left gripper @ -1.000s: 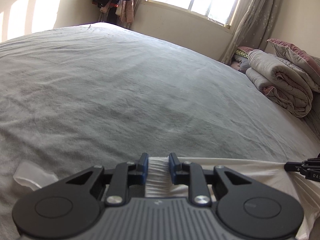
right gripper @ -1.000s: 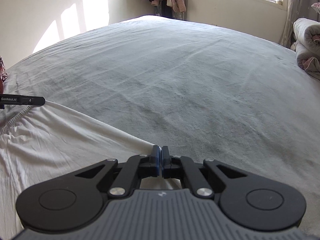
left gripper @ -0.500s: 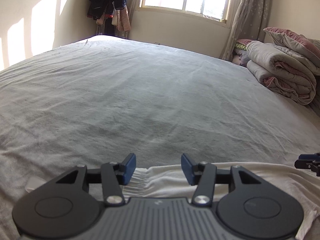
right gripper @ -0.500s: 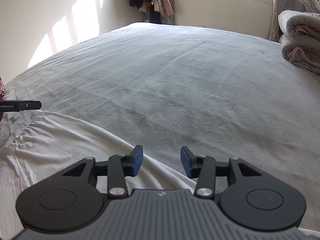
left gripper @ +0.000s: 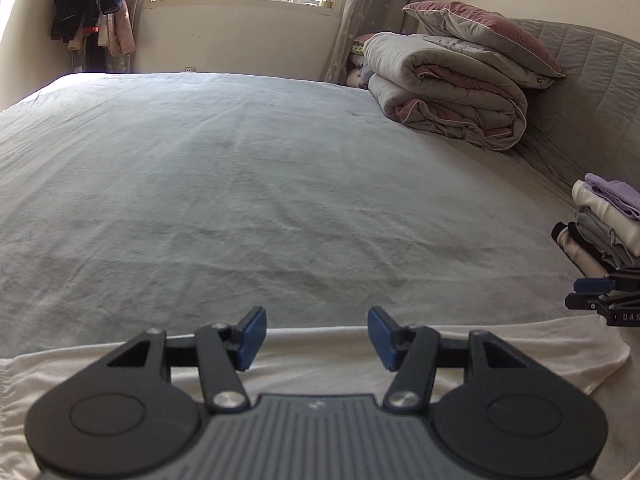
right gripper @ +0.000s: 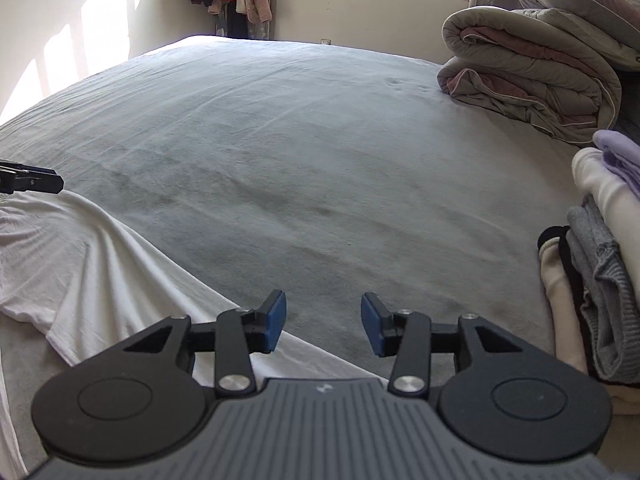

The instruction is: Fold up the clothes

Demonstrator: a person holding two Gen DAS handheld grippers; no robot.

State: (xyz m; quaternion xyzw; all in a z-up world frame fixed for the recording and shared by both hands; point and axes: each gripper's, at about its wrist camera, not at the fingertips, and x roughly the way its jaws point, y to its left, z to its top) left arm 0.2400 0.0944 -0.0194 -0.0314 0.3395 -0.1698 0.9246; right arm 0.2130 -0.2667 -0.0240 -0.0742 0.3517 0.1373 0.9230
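A white garment (left gripper: 312, 364) lies flat on the grey bed (left gripper: 240, 200), its far edge running straight across just under my left gripper (left gripper: 316, 334). That gripper's jaws are opening and stand apart above the cloth, with nothing pinched between the blue pads. In the right wrist view the same garment (right gripper: 80, 264) spreads to the left, and my right gripper (right gripper: 323, 322) is open over its corner, holding nothing. Each gripper shows at the edge of the other's view: the right gripper (left gripper: 600, 296) and the left gripper (right gripper: 32, 182).
A stack of folded clothes (right gripper: 600, 272) sits at the right, close to the right gripper. A rolled duvet (left gripper: 448, 92) and a pillow (left gripper: 480, 28) lie against the padded headboard (left gripper: 580, 80). Clothes hang (left gripper: 92, 8) in the far corner beside the window.
Both grippers were shut on the garment's edge; they have let go, opened and drawn back and up. The cloth now lies flat, and the folded stack has come into view.
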